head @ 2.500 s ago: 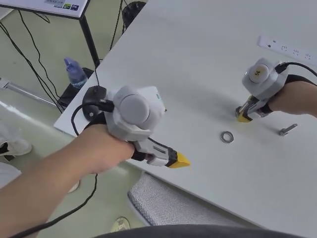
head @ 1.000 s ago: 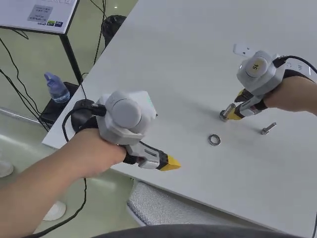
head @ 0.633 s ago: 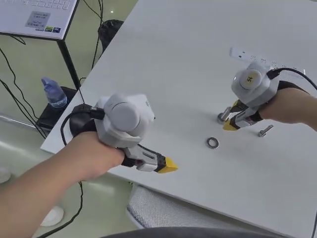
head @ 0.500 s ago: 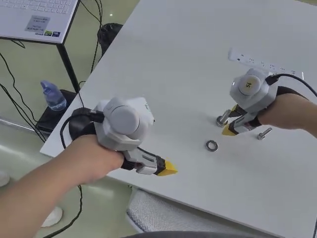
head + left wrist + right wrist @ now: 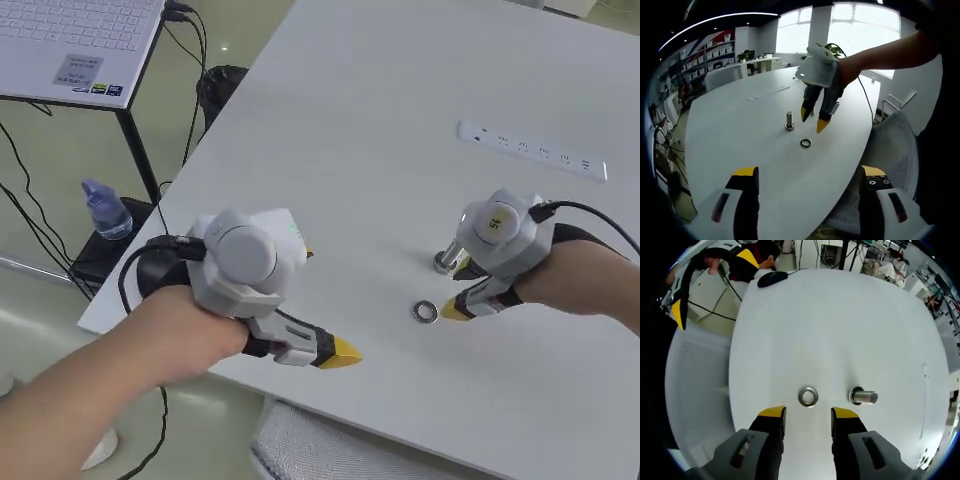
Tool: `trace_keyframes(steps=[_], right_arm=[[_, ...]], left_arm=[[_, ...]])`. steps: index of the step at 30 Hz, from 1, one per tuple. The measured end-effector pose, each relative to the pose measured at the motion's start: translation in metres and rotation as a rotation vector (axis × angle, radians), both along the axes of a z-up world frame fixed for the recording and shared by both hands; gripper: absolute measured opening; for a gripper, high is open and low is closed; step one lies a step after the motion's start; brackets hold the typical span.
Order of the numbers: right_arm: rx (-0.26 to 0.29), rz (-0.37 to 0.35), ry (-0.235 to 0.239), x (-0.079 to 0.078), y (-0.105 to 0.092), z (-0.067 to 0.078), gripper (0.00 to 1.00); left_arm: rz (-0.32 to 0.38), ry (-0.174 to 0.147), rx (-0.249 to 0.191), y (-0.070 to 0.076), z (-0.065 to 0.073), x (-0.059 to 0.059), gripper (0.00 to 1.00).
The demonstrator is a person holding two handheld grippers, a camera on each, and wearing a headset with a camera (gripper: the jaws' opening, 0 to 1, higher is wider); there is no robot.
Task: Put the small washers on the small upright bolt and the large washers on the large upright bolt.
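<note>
White counter (image 5: 330, 150) is carrying a washer (image 5: 426, 311) lying flat just beside the upright bolt (image 5: 447, 258). The right gripper (image 5: 457, 290) is tilting down over them, the left gripper (image 5: 340, 352) hovering at the near edge.

Left gripper view: its jaws are standing wide apart, well short of the washer (image 5: 805, 143).

Right gripper view: jaws are standing spread, washer (image 5: 808, 396) just ahead. Thin, stiff and likely slippery, it is probably wanting a pinch across its rim.
</note>
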State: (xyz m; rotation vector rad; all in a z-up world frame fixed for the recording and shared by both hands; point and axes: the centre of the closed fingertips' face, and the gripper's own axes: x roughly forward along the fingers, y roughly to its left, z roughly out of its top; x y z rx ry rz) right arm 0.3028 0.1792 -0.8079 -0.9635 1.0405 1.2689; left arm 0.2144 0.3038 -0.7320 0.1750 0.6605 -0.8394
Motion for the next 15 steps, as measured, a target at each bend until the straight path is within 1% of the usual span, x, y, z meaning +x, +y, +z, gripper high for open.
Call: trace_keyframes(steps=[3,8,9,10,12,14,15], right_arm=[[0.010,-0.009,0.007,-0.001,0.001,0.000,0.38],[0.032,-0.026,0.015,-0.002,0.004,-0.002,0.38],[0.036,-0.029,0.018,-0.002,0.005,-0.003,0.38],[0.040,-0.030,0.019,-0.002,0.006,-0.004,0.38],[0.041,-0.035,0.024,-0.001,0.007,-0.007,0.38],[0.040,-0.036,0.022,0.000,0.008,-0.011,0.38],[0.038,-0.039,0.022,0.001,0.008,-0.013,0.38]], left_arm=[[-0.002,0.002,0.010,0.000,-0.001,-0.002,0.83],[-0.003,0.003,0.000,-0.001,-0.001,-0.003,0.89],[-0.003,-0.007,-0.001,-0.002,0.000,-0.002,0.91],[0.000,-0.009,-0.001,-0.002,0.001,-0.002,0.93],[-0.001,0.005,-0.006,-0.003,0.000,-0.004,0.94],[0.005,-0.001,-0.001,-0.002,0.000,-0.003,0.95],[0.006,0.001,-0.007,-0.003,0.000,-0.003,0.95]])
